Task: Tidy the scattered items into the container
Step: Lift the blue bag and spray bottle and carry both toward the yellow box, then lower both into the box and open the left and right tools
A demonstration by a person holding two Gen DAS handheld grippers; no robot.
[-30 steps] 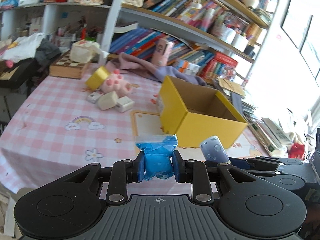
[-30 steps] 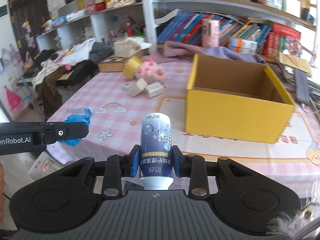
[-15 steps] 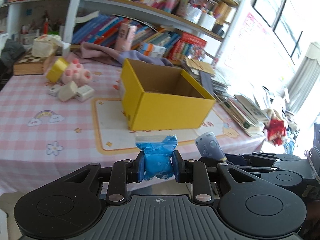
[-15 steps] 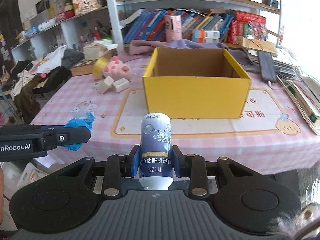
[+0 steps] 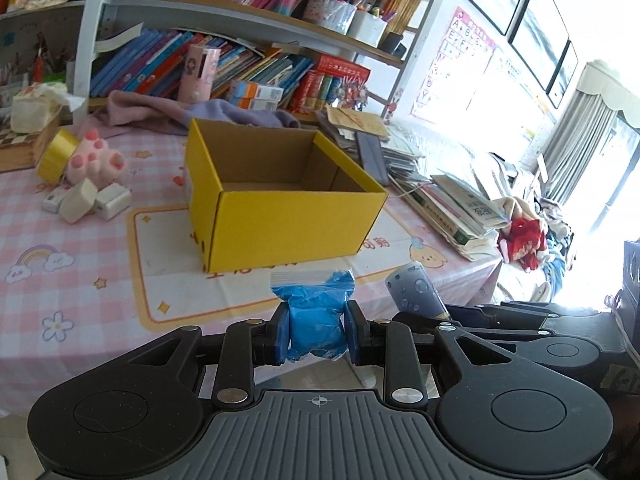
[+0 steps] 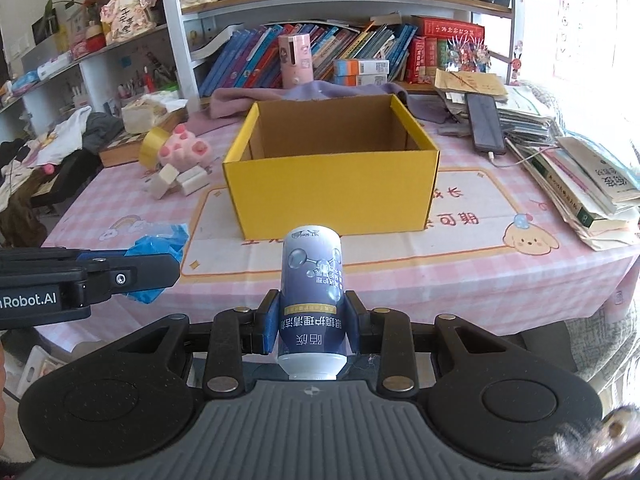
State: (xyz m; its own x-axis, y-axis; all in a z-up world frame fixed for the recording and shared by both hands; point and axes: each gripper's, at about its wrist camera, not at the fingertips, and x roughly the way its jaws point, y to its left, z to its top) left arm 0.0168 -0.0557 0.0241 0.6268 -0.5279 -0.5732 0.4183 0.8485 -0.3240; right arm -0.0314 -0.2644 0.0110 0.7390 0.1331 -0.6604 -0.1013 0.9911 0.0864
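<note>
The pink checked tablecloth (image 6: pixel 460 280) carried an open yellow cardboard box (image 6: pixel 332 188), which sat at twelve o'clock from both grippers with nothing visible inside. At ten o'clock from the box lay a pink paw-shaped plush (image 6: pixel 184 150), a yellow tape roll (image 6: pixel 154 148) and two small white blocks (image 6: pixel 176 180). The right gripper (image 6: pixel 312 326) was clamped on a purple-blue bottle (image 6: pixel 312 292) held clear of the table, near its front edge. The left gripper (image 5: pixel 316 332), at nine o'clock of the right, pinched a crumpled blue bag (image 5: pixel 316 316).
</note>
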